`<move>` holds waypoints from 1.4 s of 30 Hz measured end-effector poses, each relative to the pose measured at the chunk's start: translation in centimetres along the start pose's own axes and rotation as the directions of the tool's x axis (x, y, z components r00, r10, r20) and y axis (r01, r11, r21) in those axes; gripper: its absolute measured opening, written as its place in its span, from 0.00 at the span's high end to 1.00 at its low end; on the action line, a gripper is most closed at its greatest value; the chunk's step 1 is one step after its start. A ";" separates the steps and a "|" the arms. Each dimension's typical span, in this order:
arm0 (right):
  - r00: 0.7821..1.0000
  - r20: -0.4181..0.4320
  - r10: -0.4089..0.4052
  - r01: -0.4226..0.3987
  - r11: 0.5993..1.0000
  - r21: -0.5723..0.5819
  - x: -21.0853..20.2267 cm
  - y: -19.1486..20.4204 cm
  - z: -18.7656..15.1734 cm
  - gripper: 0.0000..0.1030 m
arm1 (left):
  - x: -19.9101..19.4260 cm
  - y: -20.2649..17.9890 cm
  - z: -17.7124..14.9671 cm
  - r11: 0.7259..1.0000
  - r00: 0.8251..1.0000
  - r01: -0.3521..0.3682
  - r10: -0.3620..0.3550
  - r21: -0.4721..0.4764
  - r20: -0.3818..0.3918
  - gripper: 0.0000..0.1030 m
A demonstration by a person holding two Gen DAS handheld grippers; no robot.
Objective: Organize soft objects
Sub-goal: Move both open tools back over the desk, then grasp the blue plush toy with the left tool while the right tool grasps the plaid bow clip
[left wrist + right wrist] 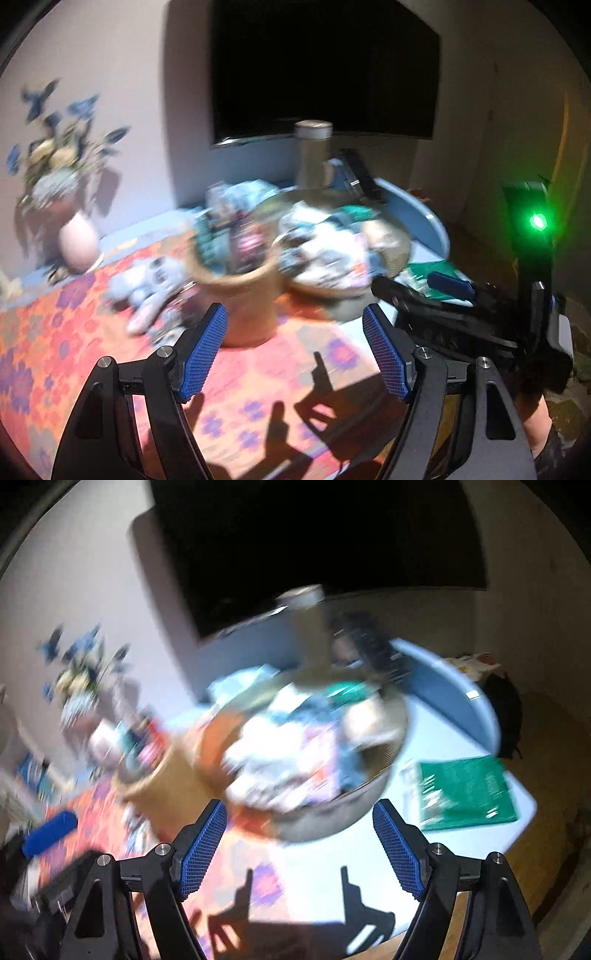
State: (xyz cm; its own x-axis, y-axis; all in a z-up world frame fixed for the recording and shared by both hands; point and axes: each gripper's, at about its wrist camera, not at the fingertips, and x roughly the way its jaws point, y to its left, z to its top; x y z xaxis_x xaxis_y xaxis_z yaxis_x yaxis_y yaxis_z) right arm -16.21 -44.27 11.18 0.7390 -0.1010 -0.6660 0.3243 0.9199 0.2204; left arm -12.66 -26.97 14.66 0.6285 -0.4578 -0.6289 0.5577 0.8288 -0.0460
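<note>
Soft cloths are seen heaped in the bowl (373,794) and stuffed in the basket (243,306), yet a plush (147,288) is left on the counter (424,254), while both grippers (295,354) (301,849) are held wide and empty.

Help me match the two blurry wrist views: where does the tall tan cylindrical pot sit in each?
Left wrist: tall tan cylindrical pot at centre, just beyond the open tongs.
Right wrist: same pot left of centre.
Shared landmark: the wide round basket of soft things, right of the pot.
</note>
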 end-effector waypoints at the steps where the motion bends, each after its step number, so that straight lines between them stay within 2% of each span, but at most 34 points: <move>1: 1.000 -0.015 0.018 -0.018 1.000 -0.021 0.3 1.2 -0.6 0.22 | -0.2 1.6 -0.4 1.000 1.000 -0.018 0.018 -0.016 -0.009 0.28; 4: 0.995 -0.056 0.086 -0.090 0.994 -0.069 1.3 5.0 -2.2 0.22 | -0.9 6.3 -0.9 0.995 0.995 -0.091 0.090 -0.050 -0.035 0.28; 6: 0.984 -0.098 0.148 -0.157 0.983 -0.094 2.3 8.0 -3.5 0.22 | -1.9 10.1 -0.5 0.981 0.983 -0.185 0.183 -0.061 -0.023 0.28; 8: 0.975 -0.130 0.179 -0.197 0.971 -0.136 3.1 10.9 -4.5 0.22 | -3.7 13.7 0.3 0.956 0.959 -0.282 0.282 -0.077 0.000 0.24; 10: 0.966 -0.163 0.201 -0.229 0.957 -0.178 4.1 13.6 -5.4 0.22 | -6.2 18.1 1.5 0.919 0.923 -0.375 0.382 -0.123 0.037 0.16; 12: 0.954 -0.198 0.227 -0.266 0.942 -0.205 5.3 16.2 -6.1 0.22 | -7.8 21.1 1.9 0.899 0.906 -0.407 0.419 -0.162 0.053 0.05; 14: 0.945 -0.222 0.241 -0.289 0.933 -0.214 6.7 18.6 -6.4 0.22 | -8.3 24.0 2.6 0.892 0.903 -0.406 0.425 -0.197 0.062 0.01; 15: 0.945 -0.224 0.239 -0.287 0.933 -0.218 7.5 19.6 -6.5 0.22 | -7.8 25.4 2.7 0.898 0.913 -0.388 0.406 -0.210 0.049 0.01; 17: 0.956 -0.214 0.199 -0.244 0.946 -0.214 9.1 21.2 -6.6 0.22 | -5.4 27.4 2.7 0.926 0.950 -0.298 0.312 -0.232 0.023 0.01; 18: 0.963 -0.208 0.170 -0.213 0.956 -0.202 9.9 21.6 -6.6 0.22 | -3.5 28.2 2.5 0.945 0.973 -0.221 0.231 -0.242 0.013 0.01; 20: 0.971 -0.208 0.116 -0.152 0.974 -0.168 11.7 22.3 -6.5 0.22 | 1.0 28.9 2.1 0.967 0.997 -0.083 0.080 -0.243 -0.021 0.01; 23: 0.975 -0.208 0.075 -0.103 0.986 -0.130 13.8 22.7 -6.4 0.22 | 6.4 28.3 1.9 0.977 0.998 -0.010 -0.003 -0.212 -0.061 0.01; 25: 0.976 -0.210 0.055 -0.084 0.988 -0.129 14.8 23.2 -6.4 0.22 | 10.1 27.8 1.9 0.982 0.993 0.032 -0.053 -0.188 -0.105 0.01; 29: 0.981 -0.192 -0.017 -0.010 0.990 -0.141 15.8 23.6 -6.2 0.22 | 15.2 26.7 2.3 0.974 0.975 0.135 -0.163 -0.181 -0.153 0.01; 31: 0.982 -0.185 -0.031 0.007 0.991 -0.132 16.1 23.5 -5.9 0.22 | 17.2 26.3 2.6 0.964 0.958 0.187 -0.221 -0.187 -0.184 0.01; 33: 0.978 -0.202 -0.046 0.020 0.992 -0.127 16.8 23.4 -5.8 0.22 | 18.3 25.8 2.6 0.962 0.949 0.198 -0.236 -0.187 -0.209 0.01; 36: 0.977 -0.201 -0.076 0.048 0.989 -0.140 17.2 23.7 -5.6 0.24 | 19.4 25.2 2.5 0.968 0.951 0.179 -0.216 -0.173 -0.222 0.01; 42: 0.976 -0.188 -0.107 0.080 0.986 -0.145 17.2 23.6 -5.6 0.40 | 19.7 25.7 2.2 0.956 0.951 0.194 -0.238 -0.219 -0.197 0.01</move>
State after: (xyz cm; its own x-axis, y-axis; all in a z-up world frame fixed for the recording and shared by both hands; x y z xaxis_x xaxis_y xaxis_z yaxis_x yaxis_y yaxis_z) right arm 0.84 -22.21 0.91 0.5755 -0.1257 -0.8081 0.2937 0.9540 0.0608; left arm 15.23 -15.43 2.80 0.3577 -0.5693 -0.7403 0.5362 0.7742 -0.3363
